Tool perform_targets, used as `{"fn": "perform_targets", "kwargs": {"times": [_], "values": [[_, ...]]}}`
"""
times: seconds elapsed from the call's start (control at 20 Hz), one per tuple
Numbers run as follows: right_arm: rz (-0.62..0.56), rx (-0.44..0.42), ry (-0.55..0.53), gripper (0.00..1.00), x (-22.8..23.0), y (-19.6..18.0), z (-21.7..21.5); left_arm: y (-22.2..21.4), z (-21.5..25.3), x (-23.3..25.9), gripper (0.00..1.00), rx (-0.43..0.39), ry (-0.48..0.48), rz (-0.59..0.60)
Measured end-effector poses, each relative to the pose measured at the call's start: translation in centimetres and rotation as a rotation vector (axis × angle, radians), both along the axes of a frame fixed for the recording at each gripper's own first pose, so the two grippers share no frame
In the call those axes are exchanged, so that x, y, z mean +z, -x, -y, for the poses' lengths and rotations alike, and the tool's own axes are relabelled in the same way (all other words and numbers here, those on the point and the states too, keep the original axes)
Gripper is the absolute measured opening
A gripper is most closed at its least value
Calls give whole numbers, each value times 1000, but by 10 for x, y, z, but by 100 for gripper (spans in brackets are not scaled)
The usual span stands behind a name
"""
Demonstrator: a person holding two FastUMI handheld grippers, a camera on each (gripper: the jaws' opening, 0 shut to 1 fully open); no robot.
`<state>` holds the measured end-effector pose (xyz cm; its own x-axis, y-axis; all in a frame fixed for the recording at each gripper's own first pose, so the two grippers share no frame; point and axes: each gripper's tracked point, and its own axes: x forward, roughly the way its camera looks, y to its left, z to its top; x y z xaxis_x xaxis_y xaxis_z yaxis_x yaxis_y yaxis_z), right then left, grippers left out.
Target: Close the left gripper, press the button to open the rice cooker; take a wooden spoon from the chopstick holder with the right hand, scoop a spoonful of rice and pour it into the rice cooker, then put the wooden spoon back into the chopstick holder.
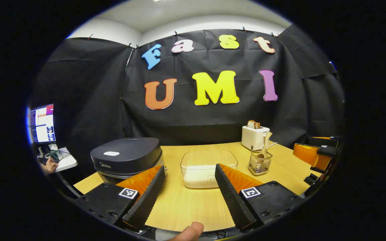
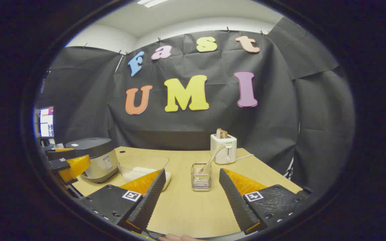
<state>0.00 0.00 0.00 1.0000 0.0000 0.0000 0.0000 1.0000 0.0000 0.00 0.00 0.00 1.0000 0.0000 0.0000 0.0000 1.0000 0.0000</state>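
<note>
- The clear plastic container [image 1: 208, 168] is a rounded rectangular tub on the wooden table [image 1: 193, 207]; white rice [image 1: 199, 175] fills only its lower part, and its walls are see-through.
- The chopstick holder [image 2: 201, 176] is a small wire basket with thin metal bars, standing between the tub and the toaster [image 2: 223, 148]; the wooden spoon [image 2: 209, 163] leans in it, handle tilted up toward the toaster.
- The toaster is a white box with slices of bread [image 1: 253, 124] poking out of its top slots.
- The rice cooker [image 1: 126, 159] sits at the table's left end, lid shut, dark and smooth with rounded corners; a pale oval button [image 1: 111, 153] lies on the lid.
- In the left gripper view, the left gripper [image 1: 189, 182] hangs low over the near table with its jaws spread wide and nothing between them; one finger covers the cooker's lower right corner, the other the tub's right front corner.
- In the right gripper view, the right gripper [image 2: 192, 187] is likewise parted and empty, the wire basket standing in the gap beyond its tips, not touching.
- The fingers have ribbed, sawtooth inner faces.
- A fingertip [image 1: 189, 232] is cut off at the bottom edge of the left gripper view.
- A monitor [image 1: 42, 124] at the far left is too distorted to make out.
</note>
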Motion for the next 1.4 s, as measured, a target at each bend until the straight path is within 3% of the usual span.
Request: {"fn": "perform_targets", "kwargs": {"times": [0.05,0.5,0.75,1.0,1.05,1.1,1.15,1.3,1.35,1.4], "values": [[-3,1,0,96,1,0,-1,-1,-6,-1,96,10,4,-4],[53,-76,-36,96,17,4,29,-3,-15,-10,96,24,36,-54],[56,-75,-40,96,14,2,34,-2,-23,-12,96,26,25,-65],[48,-69,-61,96,3,-4,40,-10,-72,3,96,116,22,-80],[52,-75,-58,92,3,-6,45,-11,-82,9,96,131,21,-72],[51,-83,-57,96,2,-8,51,-15,-91,14,96,141,21,-73],[46,-93,-67,92,-1,-11,59,-19,-100,17,95,146,24,-83],[24,-118,-104,96,-12,-16,78,-34,-128,25,88,161,29,-116],[15,-120,-111,92,-16,-17,82,-39,-136,27,82,156,19,-131],[7,-116,-115,96,-19,-17,85,-44,-145,26,70,159,12,-158]]}}
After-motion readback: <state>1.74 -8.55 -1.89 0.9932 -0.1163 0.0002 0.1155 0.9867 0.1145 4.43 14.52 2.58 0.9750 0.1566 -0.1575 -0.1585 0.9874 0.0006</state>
